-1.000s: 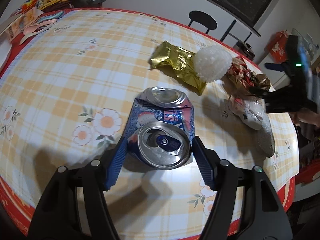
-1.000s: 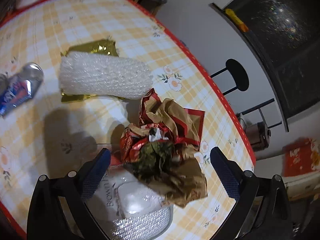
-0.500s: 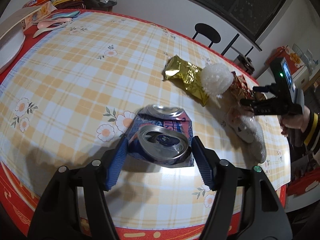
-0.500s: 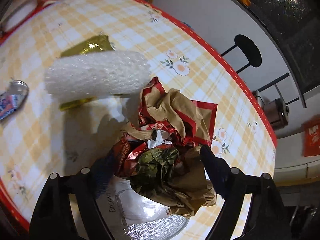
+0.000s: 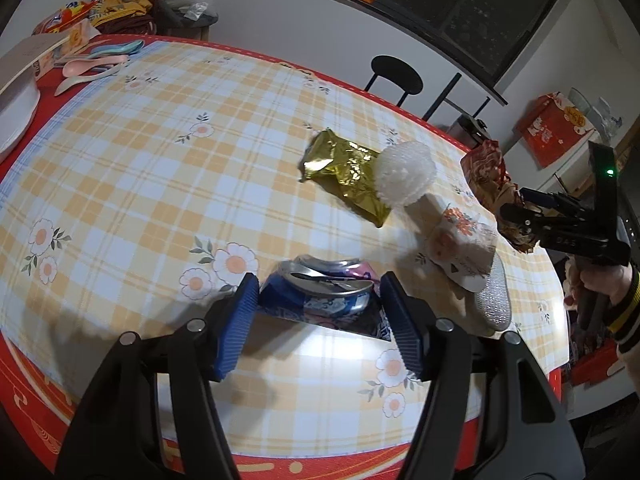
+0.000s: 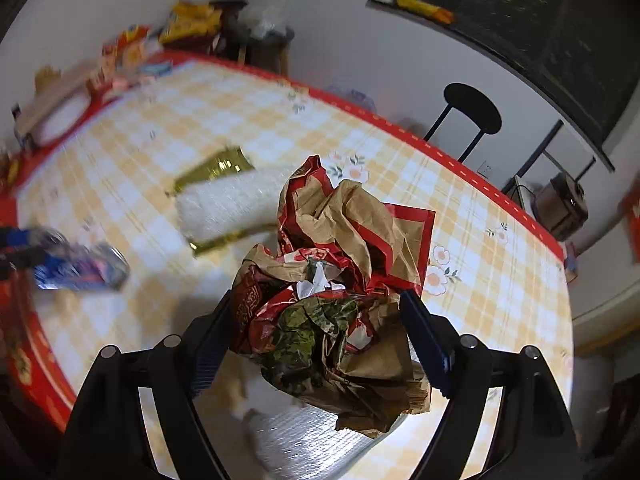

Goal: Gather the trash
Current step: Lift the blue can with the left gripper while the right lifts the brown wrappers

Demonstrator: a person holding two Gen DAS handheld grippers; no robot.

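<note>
left wrist view, from left to right: a white bowl (image 5: 14, 108) and pastel spoons (image 5: 96, 68) are lying at the far left edge of the table (image 5: 132, 184), which is wearing a yellow checked cloth with flowers. near the middle, my left gripper (image 5: 318, 312) is gripping a crushed blue can (image 5: 324, 300); both blue pads are pressing on its sides and the can is hanging clear of the cloth, its bent silver top facing the camera. beyond it a gold wrapper (image 5: 346, 174) is lying flat on the cloth, and a white foam roll (image 5: 406, 174) is resting on the wrapper's right end. just right of the can, a clear pouch with a silver end (image 5: 470, 264) is lying on the table. at the far right my right gripper (image 5: 516, 216) is carrying a red and brown paper wad (image 5: 490, 176) above the table edge, with my hand (image 5: 604, 280) on the handle below it.

right wrist view, from left to right: the can (image 6: 76, 264) is showing blurred at the left edge. the gold wrapper (image 6: 216, 168) and the foam roll (image 6: 228, 208) are lying on the cloth further in. at the centre my right gripper (image 6: 318, 336) is clamping the paper wad (image 6: 340, 280); its jaws have just been closing in and the pads are now pressing into the crumpled paper on both sides, the wad being raised off the table. the pouch (image 6: 304, 436) is lying on the cloth under the wad. a black stool (image 6: 472, 114) is standing beyond the table's red border.
</note>
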